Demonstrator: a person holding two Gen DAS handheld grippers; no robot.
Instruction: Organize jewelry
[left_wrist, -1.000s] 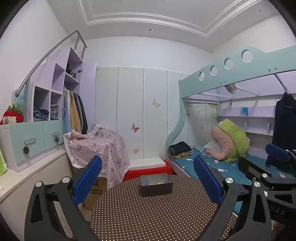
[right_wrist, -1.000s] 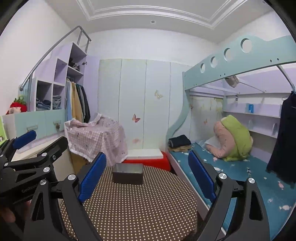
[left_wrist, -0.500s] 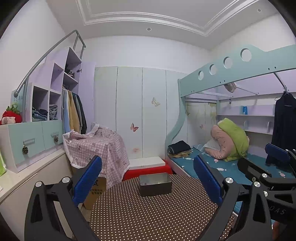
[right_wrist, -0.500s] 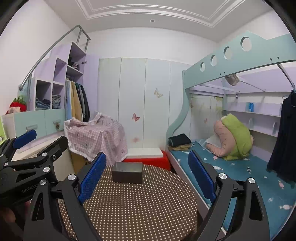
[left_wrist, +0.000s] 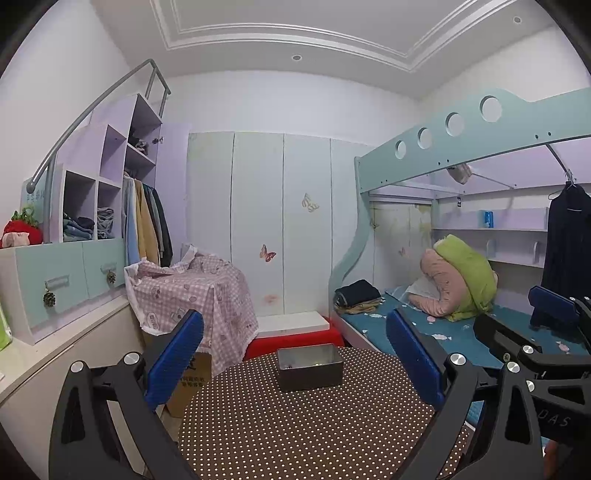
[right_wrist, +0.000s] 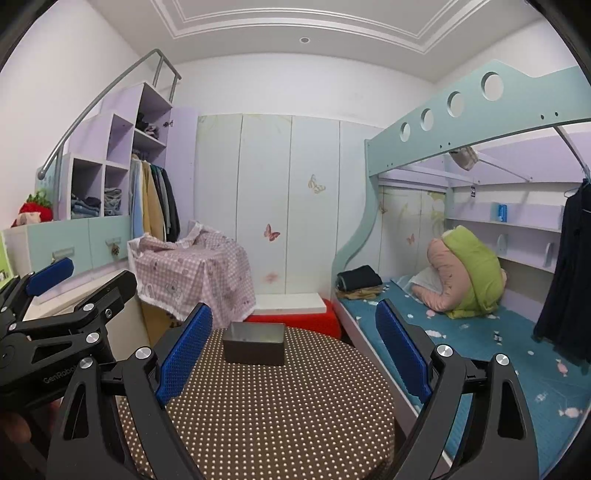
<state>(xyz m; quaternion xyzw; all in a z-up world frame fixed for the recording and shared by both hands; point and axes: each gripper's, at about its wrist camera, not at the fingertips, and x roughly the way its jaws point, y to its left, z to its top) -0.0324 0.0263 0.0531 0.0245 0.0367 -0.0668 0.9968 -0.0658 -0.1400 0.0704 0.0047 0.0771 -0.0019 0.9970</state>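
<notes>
Item: metal box (left_wrist: 309, 367) — sitting at the far edge of the round dotted table (left_wrist: 295, 435), long side lying crosswise, small pieces showing inside | Left claw (left_wrist: 295, 365): hanging spread wide, gripping nothing, box dead ahead | Right claw (right_wrist: 293, 352): hanging spread wide, gripping nothing — box ahead, slightly leftward | Nearer: likely left, margin slight
</notes>
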